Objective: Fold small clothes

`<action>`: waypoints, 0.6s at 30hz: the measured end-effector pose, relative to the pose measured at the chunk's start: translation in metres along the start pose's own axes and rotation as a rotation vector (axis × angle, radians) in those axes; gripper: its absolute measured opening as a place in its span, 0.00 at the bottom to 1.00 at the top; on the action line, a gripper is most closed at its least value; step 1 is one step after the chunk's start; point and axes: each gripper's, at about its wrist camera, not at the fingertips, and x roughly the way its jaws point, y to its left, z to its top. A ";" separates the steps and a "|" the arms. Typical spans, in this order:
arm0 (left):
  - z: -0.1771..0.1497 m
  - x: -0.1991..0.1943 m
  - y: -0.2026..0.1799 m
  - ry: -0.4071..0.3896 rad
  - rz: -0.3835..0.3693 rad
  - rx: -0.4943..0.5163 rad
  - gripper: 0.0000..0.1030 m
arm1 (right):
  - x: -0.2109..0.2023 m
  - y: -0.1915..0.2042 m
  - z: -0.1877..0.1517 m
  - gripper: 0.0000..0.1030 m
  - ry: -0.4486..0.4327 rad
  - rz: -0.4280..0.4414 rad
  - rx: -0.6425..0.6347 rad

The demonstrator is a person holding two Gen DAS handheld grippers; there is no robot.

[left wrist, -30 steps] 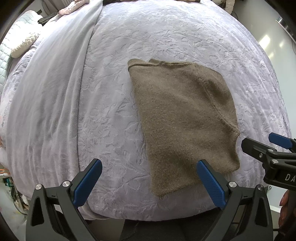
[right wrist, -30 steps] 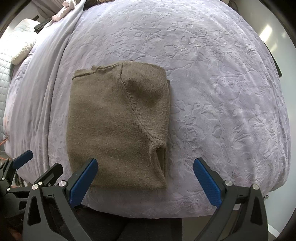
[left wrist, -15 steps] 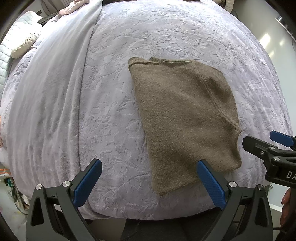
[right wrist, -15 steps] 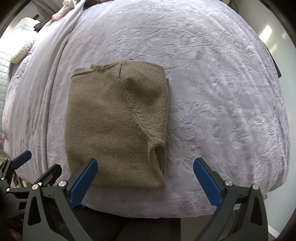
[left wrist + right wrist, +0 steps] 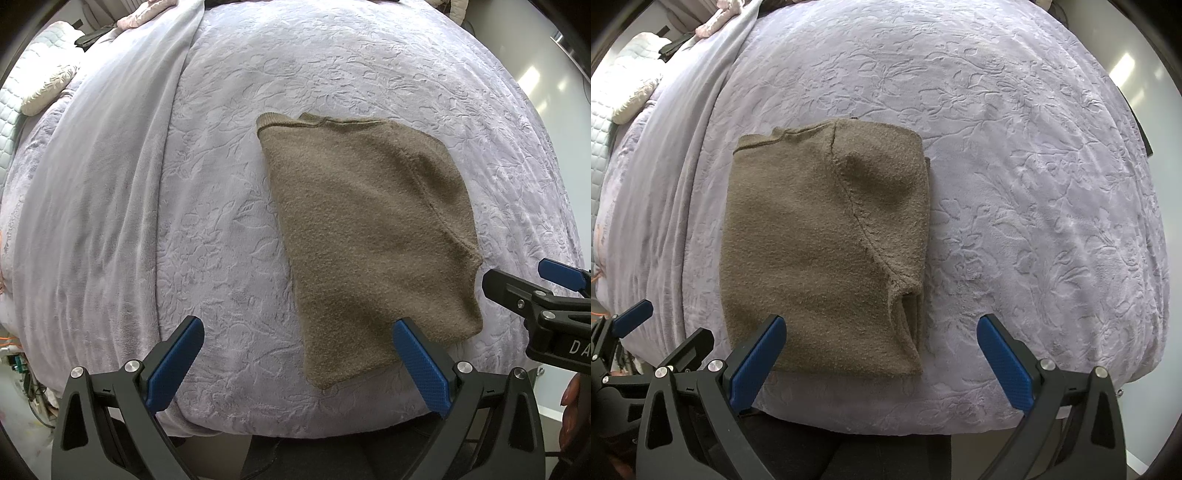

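Note:
A small olive-brown knit sweater [image 5: 369, 229] lies folded into a rectangle on the lilac embossed bedspread [image 5: 229, 229]; it also shows in the right wrist view [image 5: 820, 251], with a sleeve seam across its top layer. My left gripper [image 5: 295, 362] is open and empty, held above the bed's near edge at the sweater's near left corner. My right gripper [image 5: 882, 358] is open and empty above the sweater's near right corner. Each gripper shows at the edge of the other's view: the right [image 5: 535, 291], the left [image 5: 646, 332].
A smooth lilac blanket [image 5: 92, 206] runs along the left of the bed. Pale pillows [image 5: 40, 88] and a pink cloth [image 5: 147, 11] lie at the far left. The bed's near edge [image 5: 923, 417] drops off just below the grippers.
Both grippers have drawn back slightly, so the sweater sits a little farther up in both views. The sweater has not moved.

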 end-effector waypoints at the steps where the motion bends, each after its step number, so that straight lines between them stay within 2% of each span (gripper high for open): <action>1: 0.000 0.000 0.000 0.000 0.000 0.001 1.00 | 0.000 0.000 0.000 1.00 0.001 -0.001 -0.001; 18: -0.001 0.002 0.000 0.006 0.001 0.006 1.00 | 0.001 0.000 0.000 1.00 0.001 -0.003 -0.003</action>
